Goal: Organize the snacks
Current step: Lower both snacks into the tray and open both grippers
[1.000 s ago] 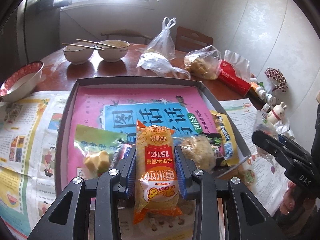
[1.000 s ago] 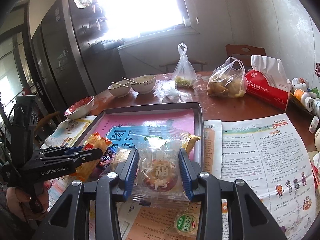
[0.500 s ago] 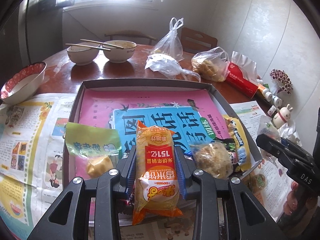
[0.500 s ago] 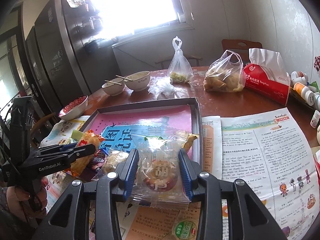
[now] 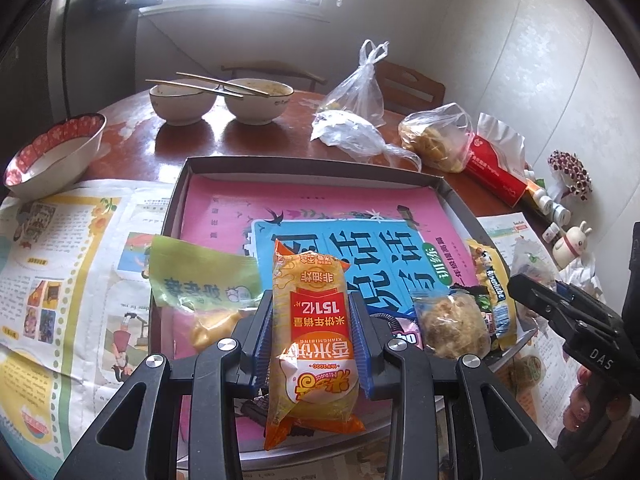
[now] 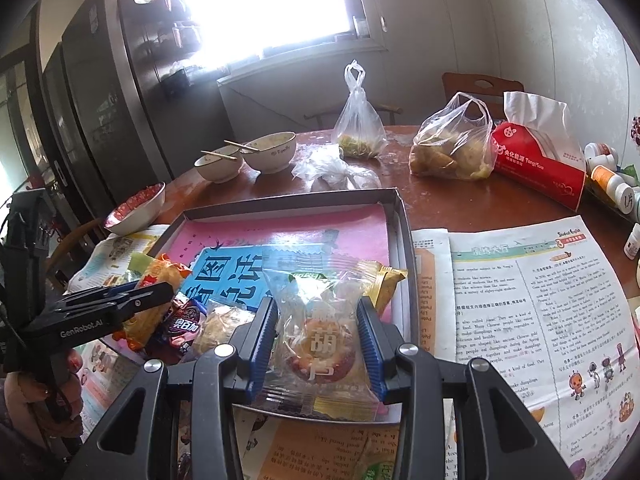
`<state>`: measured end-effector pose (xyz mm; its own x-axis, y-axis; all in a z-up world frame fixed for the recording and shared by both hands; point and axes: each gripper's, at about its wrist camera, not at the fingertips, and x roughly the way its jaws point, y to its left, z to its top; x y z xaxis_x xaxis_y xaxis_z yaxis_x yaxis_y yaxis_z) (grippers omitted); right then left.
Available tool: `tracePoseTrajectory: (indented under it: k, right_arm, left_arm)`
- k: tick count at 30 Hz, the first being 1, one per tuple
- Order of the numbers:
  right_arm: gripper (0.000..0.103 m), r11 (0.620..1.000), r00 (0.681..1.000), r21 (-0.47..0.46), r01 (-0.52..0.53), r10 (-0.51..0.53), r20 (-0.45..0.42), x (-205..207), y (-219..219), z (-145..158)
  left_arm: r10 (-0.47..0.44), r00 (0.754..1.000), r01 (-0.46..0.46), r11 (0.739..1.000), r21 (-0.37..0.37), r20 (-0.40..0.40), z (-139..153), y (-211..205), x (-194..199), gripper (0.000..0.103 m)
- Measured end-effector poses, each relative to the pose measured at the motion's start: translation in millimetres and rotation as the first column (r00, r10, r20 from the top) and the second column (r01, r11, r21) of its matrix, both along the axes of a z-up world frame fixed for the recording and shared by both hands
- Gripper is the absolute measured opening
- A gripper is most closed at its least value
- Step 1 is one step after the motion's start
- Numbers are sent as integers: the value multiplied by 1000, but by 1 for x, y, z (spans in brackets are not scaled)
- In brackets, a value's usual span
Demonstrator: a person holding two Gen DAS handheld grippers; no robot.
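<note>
A: Above the near edge of the grey tray [image 5: 304,162], the left tongs [image 5: 312,342] pinch an orange rice-cracker pack [image 5: 310,336]; the right tongs [image 6: 318,350] pinch a clear-wrapped pastry [image 6: 320,344].

B: The risk?

A: Likely slippage. Both wrappers are slick, crinkly film, pillow-shaped and air-filled, so a hard squeeze could crush the contents.

B: Around them?

A: Loose packets on a glossy pink book; newspaper covers the round wooden bench [image 6: 480,204].
</note>
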<state>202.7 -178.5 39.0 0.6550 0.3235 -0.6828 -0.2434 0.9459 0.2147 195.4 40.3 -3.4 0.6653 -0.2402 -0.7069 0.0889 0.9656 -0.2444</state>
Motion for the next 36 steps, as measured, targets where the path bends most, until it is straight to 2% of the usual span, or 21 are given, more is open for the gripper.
tracePoseTrajectory:
  k: [11,20,36]
  right_arm:
    - [41,998,1000,-63,10,-10,-11,7,13,-9]
    - [41,998,1000,-69,-4,2,-29,10,21,-14]
    - [41,995,999,-91,30,-33,-34,9,19,-15]
  left_arm:
    - [5,1000,-5,1000,-5,-4,-2,2,0,36]
    - [0,1000,0,1000,-7,-5,-3,3,0,36]
    - [3,1000,-3,1000,-6,-8,-3,3,-2,36]
